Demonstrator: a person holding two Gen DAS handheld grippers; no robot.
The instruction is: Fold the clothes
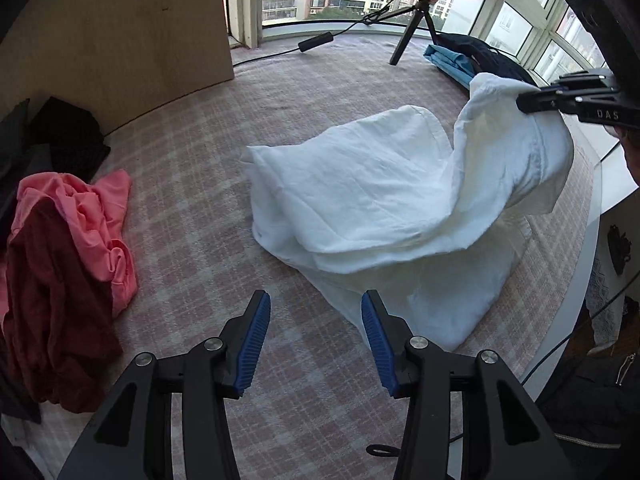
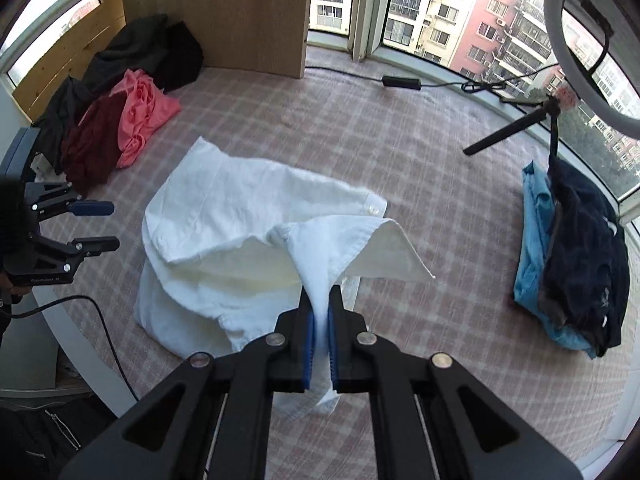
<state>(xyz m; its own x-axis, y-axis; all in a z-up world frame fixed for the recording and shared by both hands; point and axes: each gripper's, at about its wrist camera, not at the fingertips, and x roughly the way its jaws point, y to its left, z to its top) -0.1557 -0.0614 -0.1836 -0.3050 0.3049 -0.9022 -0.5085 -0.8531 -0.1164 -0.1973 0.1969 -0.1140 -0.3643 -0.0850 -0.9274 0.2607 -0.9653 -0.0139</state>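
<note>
A white shirt lies crumpled on the pink checked cloth. My right gripper is shut on the white shirt near its collar and holds that part raised above the surface. From the left wrist view the right gripper shows at the upper right with white fabric hanging from it. My left gripper hangs open above the cloth just left of the shirt's near edge, nothing between its blue pads. In the right wrist view the left gripper stands open at the far left, apart from the shirt.
A heap of pink, dark red and black clothes lies at the left by a wooden panel. Blue and dark folded garments are stacked at the right. A ring light on a small tripod and a cable stand near the windows.
</note>
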